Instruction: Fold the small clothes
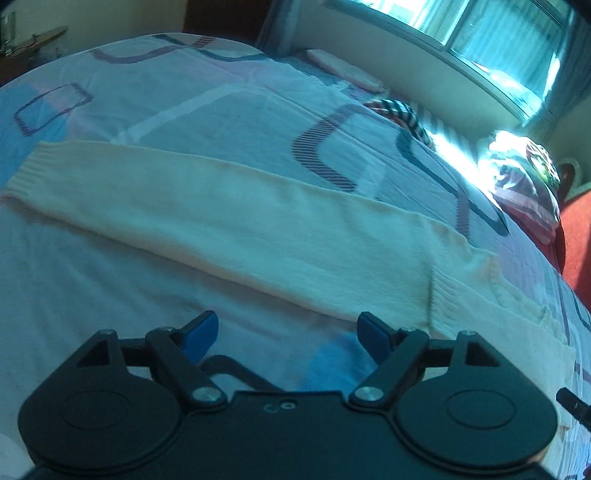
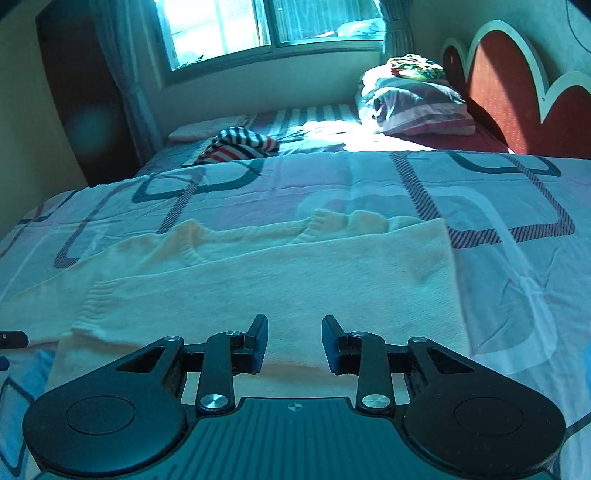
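**Sweater Flat on Bed, Both Grippers Empty**

While the cream sweater [image 2: 280, 280] lies spread flat on the patterned bedspread [image 2: 498, 184], your left gripper [image 1: 286, 334] hangs above the bedspread just beside a sleeve [image 1: 221, 206], fingers spread wide, holding nothing. Your right gripper [image 2: 294, 341] hangs over the sweater's body, fingers partly apart, gripping nothing. A striped garment [image 2: 236, 146] lies well apart, near the window [image 2: 221, 26].

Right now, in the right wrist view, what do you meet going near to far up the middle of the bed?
Right gripper → cream sweater → patterned bedspread → striped garment → window.
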`<state>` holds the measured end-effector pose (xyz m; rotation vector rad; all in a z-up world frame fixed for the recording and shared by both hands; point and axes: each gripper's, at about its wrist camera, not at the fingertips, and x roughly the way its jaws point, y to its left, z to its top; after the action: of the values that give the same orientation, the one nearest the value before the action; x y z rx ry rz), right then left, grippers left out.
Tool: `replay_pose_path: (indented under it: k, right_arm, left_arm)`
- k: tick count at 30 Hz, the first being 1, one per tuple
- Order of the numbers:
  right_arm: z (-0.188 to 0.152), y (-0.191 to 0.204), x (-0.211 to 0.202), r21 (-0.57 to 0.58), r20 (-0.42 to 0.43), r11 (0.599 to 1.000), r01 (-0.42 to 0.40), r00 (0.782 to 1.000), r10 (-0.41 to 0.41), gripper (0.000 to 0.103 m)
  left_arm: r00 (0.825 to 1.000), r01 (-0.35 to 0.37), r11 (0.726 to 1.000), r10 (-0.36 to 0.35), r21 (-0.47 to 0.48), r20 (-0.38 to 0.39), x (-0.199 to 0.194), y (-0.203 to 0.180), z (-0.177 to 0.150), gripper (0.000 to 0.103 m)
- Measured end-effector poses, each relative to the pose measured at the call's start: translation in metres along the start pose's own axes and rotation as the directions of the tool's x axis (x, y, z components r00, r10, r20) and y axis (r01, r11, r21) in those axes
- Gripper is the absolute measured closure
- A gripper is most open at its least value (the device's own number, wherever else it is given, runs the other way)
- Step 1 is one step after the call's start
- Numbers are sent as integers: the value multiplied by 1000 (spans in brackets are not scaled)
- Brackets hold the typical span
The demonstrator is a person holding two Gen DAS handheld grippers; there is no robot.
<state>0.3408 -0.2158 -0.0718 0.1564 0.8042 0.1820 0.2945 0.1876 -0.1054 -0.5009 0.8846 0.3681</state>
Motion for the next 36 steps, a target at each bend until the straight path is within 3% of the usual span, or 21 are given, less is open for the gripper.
replay_pose_path:
  k: [10,17,20,22,25,30,34,36]
  right_arm:
    - [-10,91,24,-99,-23,990,-98,995,96,70]
    - [-9,130,50,-139,-42,985,-106,994,101,70]
    - [-6,137,63,-144,-44,985,-94,995,89,70]
    - [-4,139,68,-145,-47,986,-87,996,81,70]
    - [-2,141,78,-145,-53,986,-79,996,72,70]
    - [-11,149,92,-210,-71,976,-59,996,45,70]
    - [-3,135,82,-124,-62,987,-102,994,95,70]
    - [0,127,71,-106,-38,989,-100,995,96,70]
  left_arm:
    - [999,11,966,-1,-260,38,-7,106,23,32]
    - [990,96,912,-47,-400,132,5,148,43,43]
    - [985,108,894,-36,-435,170,12,158,51,59]
    - [984,85,893,-5,-443,179,17,164,55,84]
    - [981,91,876,2,-474,192,23,174,58,96]
    - [971,109,926,-22,-361,238,6,153,65,98]
    - [954,159,968,-99,-196,284,-16,105,77,98]
    - [945,201,974,-166,-103,281,-23,69,81,98]
